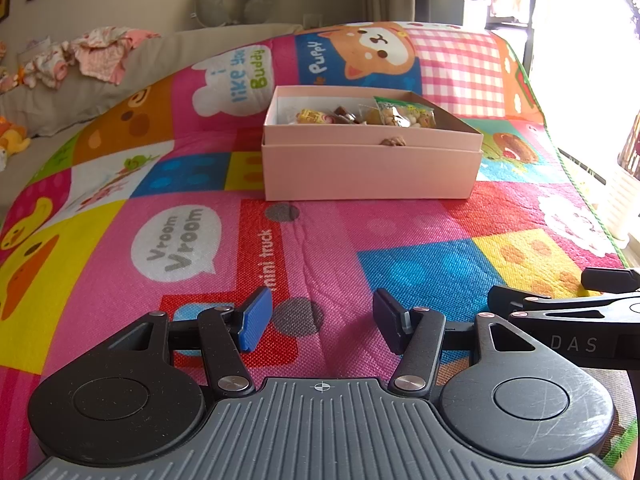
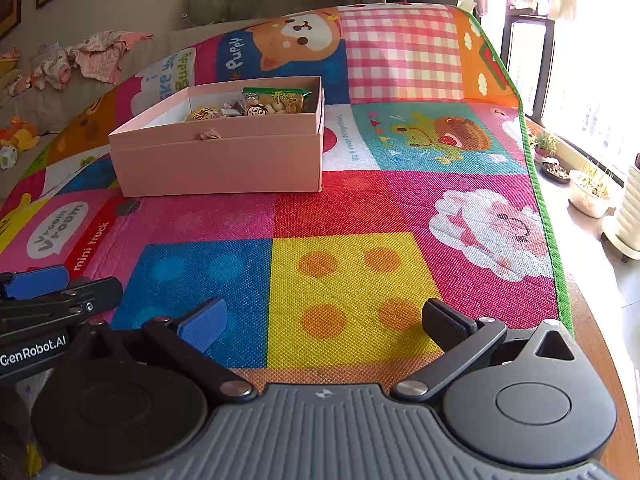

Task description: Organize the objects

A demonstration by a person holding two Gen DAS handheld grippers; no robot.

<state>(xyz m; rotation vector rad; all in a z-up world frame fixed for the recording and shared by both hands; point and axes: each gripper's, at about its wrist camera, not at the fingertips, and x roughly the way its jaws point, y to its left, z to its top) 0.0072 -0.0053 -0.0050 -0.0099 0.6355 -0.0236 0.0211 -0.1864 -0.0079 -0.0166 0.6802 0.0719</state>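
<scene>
Woven patchwork mat (image 1: 360, 224) carries a rectangular pink cardboard box (image 1: 372, 172).

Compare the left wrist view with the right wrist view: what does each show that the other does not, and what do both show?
Only the left wrist view shows the yellow duck print at the mat's left edge.

Only the right wrist view shows the potted plants on the sill by the window, and the yellow square with orange dots whole.

Both show the pink box of snack packets on the play mat, the grey neck pillow, and each gripper, left gripper and right gripper, with jaws open and empty.
</scene>
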